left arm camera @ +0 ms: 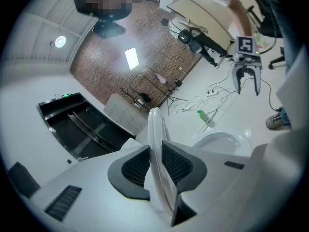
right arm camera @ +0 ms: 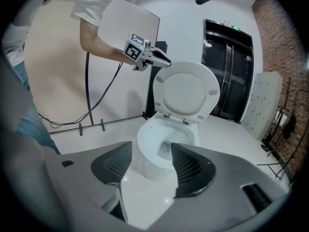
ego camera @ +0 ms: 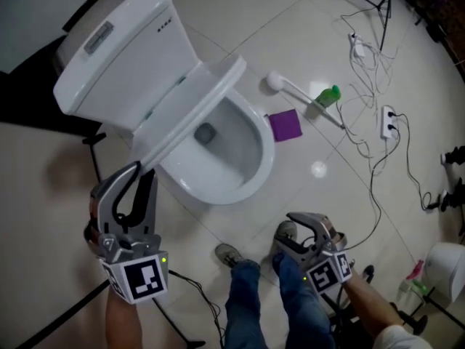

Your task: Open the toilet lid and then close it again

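Observation:
The white toilet (ego camera: 218, 158) stands with its lid (ego camera: 196, 100) raised almost upright against the tank (ego camera: 123, 42), so the bowl is uncovered. My left gripper (ego camera: 140, 173) is at the lid's near rim. In the left gripper view the lid's thin edge (left arm camera: 154, 129) runs between the dark pads (left arm camera: 135, 168) of the left gripper (left arm camera: 155, 167), which is shut on it. My right gripper (ego camera: 296, 227) hangs lower, in front of the bowl, jaws open and empty. In the right gripper view the bowl (right arm camera: 154, 144) and raised lid (right arm camera: 186, 91) show beyond the right gripper (right arm camera: 147, 166).
On the floor to the right of the toilet lie a toilet brush (ego camera: 280, 84), a green bottle (ego camera: 328, 95) and a purple cloth (ego camera: 285, 124). A power strip (ego camera: 388, 122) and loose cables trail further right. The person's shoes (ego camera: 232, 254) stand just before the bowl.

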